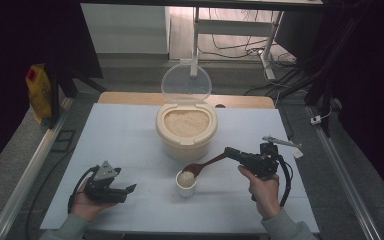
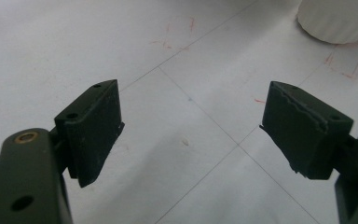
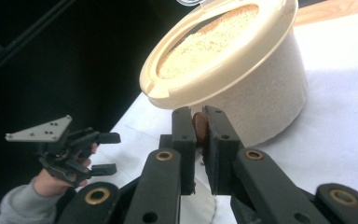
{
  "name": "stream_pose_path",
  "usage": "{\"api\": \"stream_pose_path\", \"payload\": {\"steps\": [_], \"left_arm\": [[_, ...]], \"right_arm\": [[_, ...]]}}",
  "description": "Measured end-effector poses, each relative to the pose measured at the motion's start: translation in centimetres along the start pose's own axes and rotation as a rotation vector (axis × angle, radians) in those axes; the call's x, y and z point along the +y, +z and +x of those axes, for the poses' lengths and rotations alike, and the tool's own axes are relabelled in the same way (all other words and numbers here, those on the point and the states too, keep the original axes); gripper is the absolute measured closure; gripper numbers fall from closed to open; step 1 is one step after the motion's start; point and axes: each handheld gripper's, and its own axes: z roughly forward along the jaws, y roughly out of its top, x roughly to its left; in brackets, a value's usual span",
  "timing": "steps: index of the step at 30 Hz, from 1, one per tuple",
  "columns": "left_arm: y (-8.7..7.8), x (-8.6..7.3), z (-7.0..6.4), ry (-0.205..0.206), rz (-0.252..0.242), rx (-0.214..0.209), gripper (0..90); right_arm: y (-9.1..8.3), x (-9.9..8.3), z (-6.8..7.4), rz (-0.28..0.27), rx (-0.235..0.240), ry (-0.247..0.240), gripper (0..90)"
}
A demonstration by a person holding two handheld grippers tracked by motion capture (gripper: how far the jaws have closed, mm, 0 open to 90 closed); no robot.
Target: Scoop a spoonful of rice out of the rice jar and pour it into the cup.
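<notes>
On my left, the left gripper point(image 1: 111, 189) rests low over the white table point(image 1: 120, 145), its ridged black jaws spread wide around nothing. A small white cup point(image 1: 186, 182) holds rice. My right gripper point(image 1: 231, 153) clamps a brown spoon point(image 1: 201, 165), seemingly wooden, its bowl above the cup. Behind stands a round cream bin point(image 1: 186, 131) of rice, clear lid point(image 1: 185, 83) raised.
</notes>
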Motion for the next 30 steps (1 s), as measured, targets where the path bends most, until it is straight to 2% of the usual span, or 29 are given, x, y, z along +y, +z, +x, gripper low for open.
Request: {"api": "stream_pose_path", "payload": {"steps": [8, 11, 15, 17, 30], "left_arm": [[0.0, 0.0, 0.0, 0.002, 0.001, 0.0, 19.5], [0.0, 0.0, 0.0, 0.0, 0.001, 0.001, 19.5], [0.0, 0.0, 0.0, 0.002, 0.001, 0.002, 19.5], [0.0, 0.0, 0.1, 0.002, 0.001, 0.004, 19.5], [0.0, -0.1, 0.1, -0.003, 0.002, 0.003, 19.5]], "right_arm": [[0.2, 0.1, 0.7, 0.01, -0.008, -0.08, 83.1], [0.1, 0.0, 1.0, 0.001, 0.004, -0.135, 83.1], [-0.1, 0.0, 1.7, -0.003, -0.003, -0.224, 83.1], [-0.1, 0.1, 2.0, -0.007, -0.004, -0.252, 83.1], [-0.3, 0.1, 1.6, -0.017, 0.002, -0.236, 83.2]]}}
